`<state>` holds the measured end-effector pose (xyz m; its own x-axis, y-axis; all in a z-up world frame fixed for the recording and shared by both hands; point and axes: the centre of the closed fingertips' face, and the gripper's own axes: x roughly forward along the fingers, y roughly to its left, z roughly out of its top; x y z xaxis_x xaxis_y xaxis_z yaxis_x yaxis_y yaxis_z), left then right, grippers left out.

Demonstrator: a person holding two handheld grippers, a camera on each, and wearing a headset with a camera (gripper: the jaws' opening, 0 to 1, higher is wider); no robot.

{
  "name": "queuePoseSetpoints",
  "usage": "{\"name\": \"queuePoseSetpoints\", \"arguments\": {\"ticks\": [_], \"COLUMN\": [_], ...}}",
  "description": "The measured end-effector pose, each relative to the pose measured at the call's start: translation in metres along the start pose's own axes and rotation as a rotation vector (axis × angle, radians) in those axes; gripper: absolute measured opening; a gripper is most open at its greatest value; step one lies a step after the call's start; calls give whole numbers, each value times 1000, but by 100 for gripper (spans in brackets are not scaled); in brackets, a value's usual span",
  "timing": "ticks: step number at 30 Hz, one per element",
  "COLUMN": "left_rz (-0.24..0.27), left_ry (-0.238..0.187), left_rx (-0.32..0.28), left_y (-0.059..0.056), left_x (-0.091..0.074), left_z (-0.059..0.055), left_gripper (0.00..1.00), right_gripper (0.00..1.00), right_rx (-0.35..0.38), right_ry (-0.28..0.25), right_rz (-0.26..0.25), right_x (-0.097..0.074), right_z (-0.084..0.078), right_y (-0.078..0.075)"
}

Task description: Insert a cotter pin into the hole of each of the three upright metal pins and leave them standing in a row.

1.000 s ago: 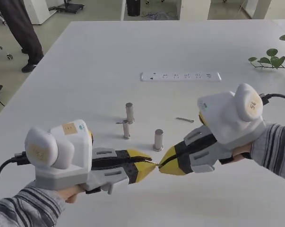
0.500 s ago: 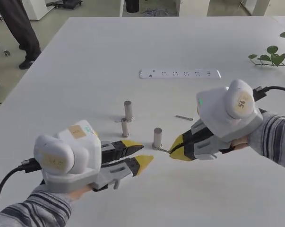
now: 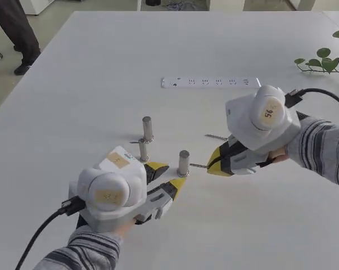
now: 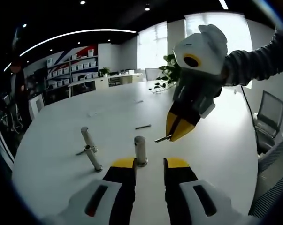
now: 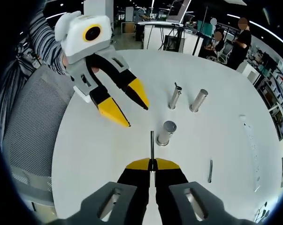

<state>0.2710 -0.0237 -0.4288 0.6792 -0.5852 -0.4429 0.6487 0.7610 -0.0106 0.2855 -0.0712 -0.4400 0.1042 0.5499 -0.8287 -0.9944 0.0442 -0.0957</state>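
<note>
The right tool (image 3: 210, 166) is pinching a cotter pin (image 3: 198, 166), tip just right of the nearest upright pin (image 3: 184, 163); the left tool (image 3: 170, 174), gaping beside it, should be steadying it for level entry.

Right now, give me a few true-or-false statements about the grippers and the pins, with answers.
1. The right gripper is shut on a cotter pin. True.
2. The left gripper is shut on a metal pin. False: its jaws are open and hold nothing.
3. Three metal pins stand upright on the table. True.
4. The held cotter pin is through the nearest metal pin. False: its tip is beside that pin, not through it.
</note>
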Motion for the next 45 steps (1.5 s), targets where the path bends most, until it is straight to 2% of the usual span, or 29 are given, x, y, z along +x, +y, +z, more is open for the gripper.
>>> {"name": "queuePoseSetpoints", "arguments": {"ticks": [9,12,18,23,25,28,35,45], "left_rz": [97,113,138,146,150,151,151,149], "left_ry": [35,39,48,45,65,64,63,69], "left_rx": [-34,-44,-40,-56,-58,-88,-84,-83], "left_y": [10,13,17,17,17,18,17,18], "left_x": [28,36,46,53,55,57,60,58], "left_z": [-9,-11,-13,-12,-15,-15,-14,-16], "left_gripper": [25,25,24,22,20,17,15,10], "right_gripper": [0,0,0,0,0,0,0,0], "right_rx": [5,-2,-10,-25,-27,-44,-70,-58], "right_ry": [14,19,25,32,31,39,45,35], "right_rz": [-1,0,7,13,17,23,32,39], "right_x": [4,6,8,9,10,11,11,15], "right_z": [-5,-7,-7,-8,-8,-9,-6,5], "right_y": [-17,-26,-25,-24,-25,-26,-26,-23]}}
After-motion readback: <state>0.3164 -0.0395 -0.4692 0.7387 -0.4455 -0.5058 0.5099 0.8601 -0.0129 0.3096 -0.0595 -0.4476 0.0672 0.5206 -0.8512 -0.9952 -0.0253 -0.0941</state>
